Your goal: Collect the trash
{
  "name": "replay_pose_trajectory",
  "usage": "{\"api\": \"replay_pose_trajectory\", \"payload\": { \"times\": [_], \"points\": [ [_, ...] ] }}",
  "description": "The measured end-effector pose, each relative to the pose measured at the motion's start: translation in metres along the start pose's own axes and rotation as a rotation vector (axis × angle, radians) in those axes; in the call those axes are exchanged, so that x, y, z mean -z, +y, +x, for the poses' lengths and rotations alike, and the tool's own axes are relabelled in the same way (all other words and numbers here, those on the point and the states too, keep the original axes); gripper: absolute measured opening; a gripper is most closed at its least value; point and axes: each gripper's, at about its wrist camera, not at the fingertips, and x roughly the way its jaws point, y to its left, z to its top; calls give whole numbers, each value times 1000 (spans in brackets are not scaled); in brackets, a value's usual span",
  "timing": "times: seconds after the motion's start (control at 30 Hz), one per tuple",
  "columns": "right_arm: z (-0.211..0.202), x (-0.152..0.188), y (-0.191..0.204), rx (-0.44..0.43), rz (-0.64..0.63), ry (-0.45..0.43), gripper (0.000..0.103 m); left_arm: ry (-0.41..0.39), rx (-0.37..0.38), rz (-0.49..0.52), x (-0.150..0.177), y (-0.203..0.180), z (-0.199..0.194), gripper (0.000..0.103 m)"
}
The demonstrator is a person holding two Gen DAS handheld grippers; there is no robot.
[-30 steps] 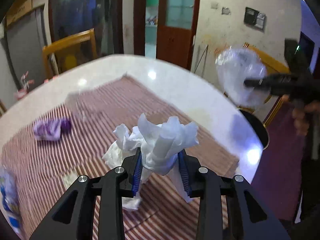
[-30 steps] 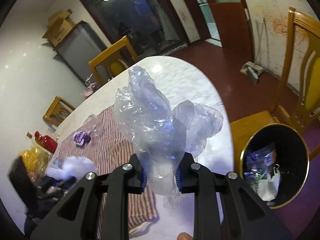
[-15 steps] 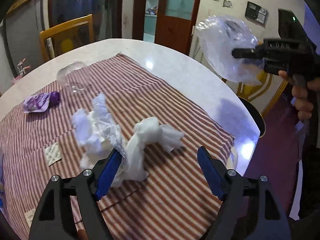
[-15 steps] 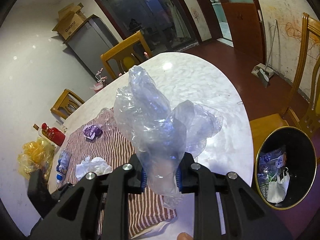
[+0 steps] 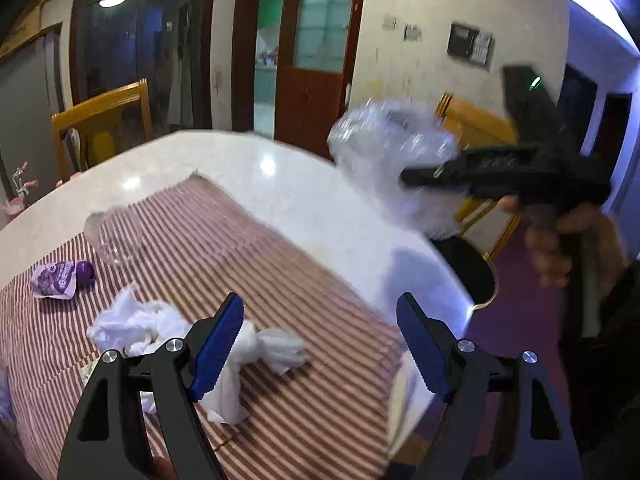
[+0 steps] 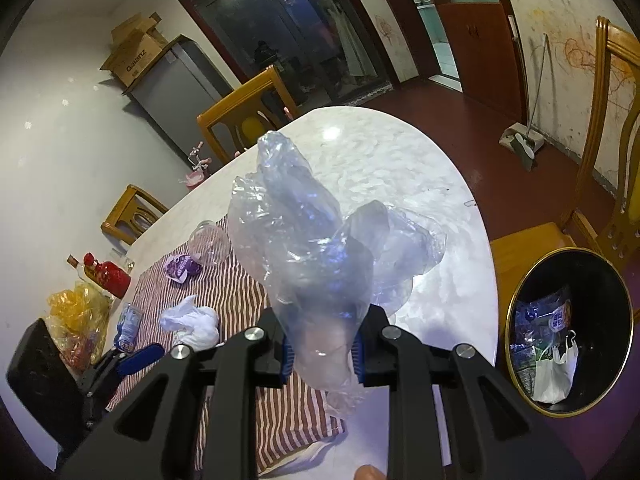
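On the striped cloth lie one crumpled tissue, one purple pouch and one glass. The left gripper stands with jaws apart and nothing between them; the right gripper is clamped on one clear plastic bag.

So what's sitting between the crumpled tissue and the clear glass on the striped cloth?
In the right wrist view only bare striped cloth lies between the crumpled tissue and the clear glass; the purple pouch sits just beside that line.

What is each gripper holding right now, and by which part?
The right gripper pinches the crumpled clear plastic bag near its lower end. The left gripper, just opened, holds nothing; the tissue lies loose.
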Motion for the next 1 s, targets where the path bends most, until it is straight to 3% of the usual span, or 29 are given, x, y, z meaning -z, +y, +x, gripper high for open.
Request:
{"api": "replay_pose_trajectory", "payload": {
  "times": [0.17, 0.33, 0.4, 0.5, 0.63, 0.8, 0.93, 1.0],
  "points": [
    [-4, 0, 0, -7, -6, -4, 22, 129, -60, -46, 16, 31, 55, 73],
    [-9, -1, -3, 1, 2, -15, 23, 194, -74, -92, 28, 51, 76, 46],
    [-10, -1, -3, 4, 4, -17, 23, 199, -65, -129, 30, 59, 74, 26],
    [-8, -1, -1, 2, 1, -12, 23, 187, -54, -134, 29, 61, 61, 23],
    [-5, 1, -1, 2, 1, -6, 23, 111, -69, -78, 13, 39, 37, 23],
    [-18, 0, -12, 29, 16, -30, 23, 43, -7, 17, -24, 1, 32, 23],
    [-41, 5, -48, 152, 74, -56, 23, 2, 97, 111, -60, -51, 54, 23],
    [-50, 11, -84, 276, 139, -44, 23, -3, 153, 136, -75, -74, 71, 23]
  ]
}}
